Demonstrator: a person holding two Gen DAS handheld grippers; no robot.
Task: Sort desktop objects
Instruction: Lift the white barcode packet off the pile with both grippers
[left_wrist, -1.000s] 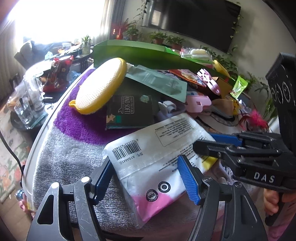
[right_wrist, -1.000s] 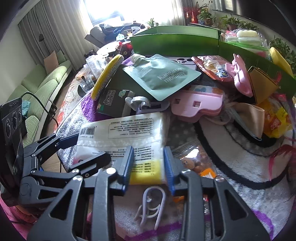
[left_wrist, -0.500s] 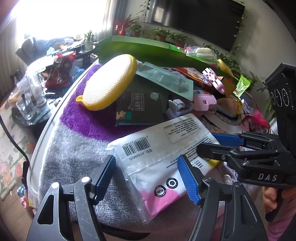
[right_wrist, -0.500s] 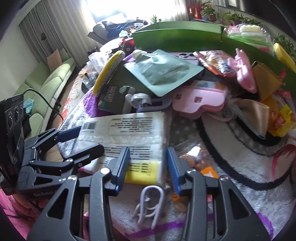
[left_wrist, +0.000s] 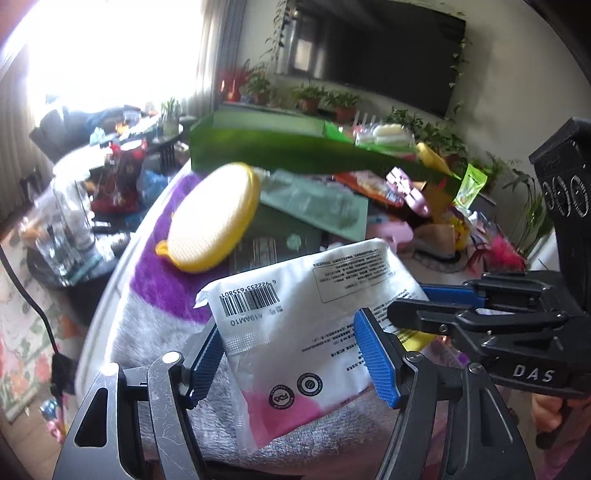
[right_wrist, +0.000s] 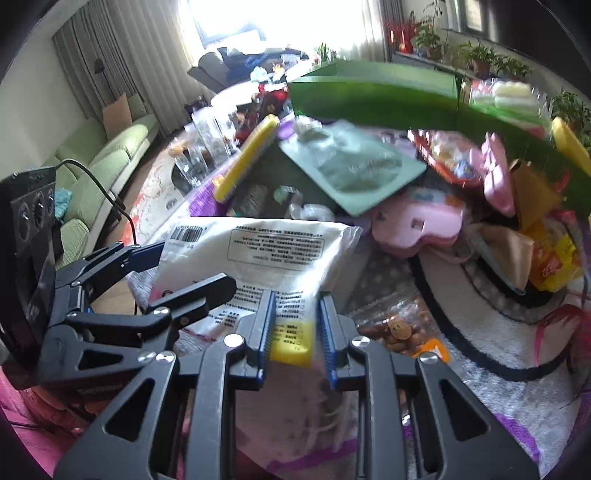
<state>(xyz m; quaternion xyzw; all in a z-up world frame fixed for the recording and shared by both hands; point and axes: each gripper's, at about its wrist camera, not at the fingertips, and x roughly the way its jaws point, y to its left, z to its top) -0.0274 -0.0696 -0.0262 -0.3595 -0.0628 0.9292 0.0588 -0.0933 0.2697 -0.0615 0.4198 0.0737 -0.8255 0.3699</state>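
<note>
Two grippers meet over a white packet lifted at the near edge of a table draped in a purple-and-grey towel, in a living room with a green sofa and a dark TV. Readable on the packet: "A19AM10" under its barcode. The right gripper has just been closing and pinches the packet's yellow corner; the left gripper stands wide around its other end, pads apart from it. Beyond lie a yellow sponge, a green pouch and a green box.
</note>
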